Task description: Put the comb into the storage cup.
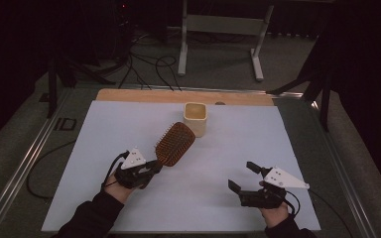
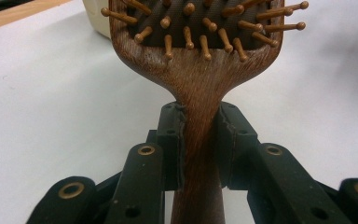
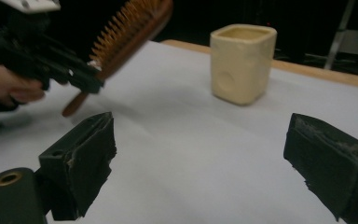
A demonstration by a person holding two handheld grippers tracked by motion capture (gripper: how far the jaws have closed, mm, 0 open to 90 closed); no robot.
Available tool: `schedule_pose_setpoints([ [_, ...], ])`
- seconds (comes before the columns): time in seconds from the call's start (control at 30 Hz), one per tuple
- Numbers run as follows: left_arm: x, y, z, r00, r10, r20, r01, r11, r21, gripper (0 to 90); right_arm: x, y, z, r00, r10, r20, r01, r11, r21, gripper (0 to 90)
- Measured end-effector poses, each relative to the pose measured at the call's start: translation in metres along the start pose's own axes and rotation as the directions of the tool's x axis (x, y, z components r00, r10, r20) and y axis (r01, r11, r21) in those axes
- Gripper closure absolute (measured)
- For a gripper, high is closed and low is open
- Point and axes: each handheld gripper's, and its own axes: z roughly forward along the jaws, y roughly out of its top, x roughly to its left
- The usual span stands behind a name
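Note:
A brown wooden hairbrush (image 1: 175, 143) with pin bristles is held above the white sheet, its head toward the cream cup (image 1: 195, 118). My left gripper (image 1: 155, 166) is shut on the brush handle (image 2: 199, 140), both pads pressed against its neck. In the right gripper view the hairbrush (image 3: 130, 28) hangs tilted at the upper left, off the table, with the cup (image 3: 242, 60) standing upright behind it. My right gripper (image 1: 242, 176) hovers at the front right, jaws wide open with nothing between the fingers (image 3: 81, 163).
A white sheet (image 1: 129, 129) covers most of the table, with a wooden strip (image 1: 149, 95) along its far edge. Cables and a metal stand (image 1: 218, 29) are on the floor beyond. Metal rails run along both table sides.

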Motion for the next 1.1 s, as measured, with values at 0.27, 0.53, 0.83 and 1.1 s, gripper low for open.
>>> schedule_pose_setpoints([
  [0.27, -0.005, -0.001, -0.001, 0.9995, 0.019, 0.024, -0.018, 0.9983, -0.055, 74.0, 0.013, 0.039, 0.020, 0.9974, 0.031, -0.064, -0.034, 0.998, -0.046, 8.6],
  [0.53, -0.009, -0.002, 0.001, 0.9984, 0.035, 0.044, -0.031, 0.9958, -0.086, 74.0, 0.014, 0.073, 0.051, 0.9856, 0.089, -0.144, -0.093, 0.996, -0.019, 8.6],
  [0.83, -0.010, 0.000, 0.000, 0.9982, 0.037, 0.046, -0.032, 0.9937, -0.107, 74.0, 0.011, 0.086, 0.083, 0.9668, 0.198, -0.162, -0.203, 0.979, -0.014, 8.7],
  [1.1, -0.013, 0.001, 0.000, 0.9984, 0.038, 0.042, -0.033, 0.9930, -0.114, 74.0, 0.016, 0.093, 0.109, 0.9073, 0.365, -0.208, -0.369, 0.929, 0.024, 8.6],
])
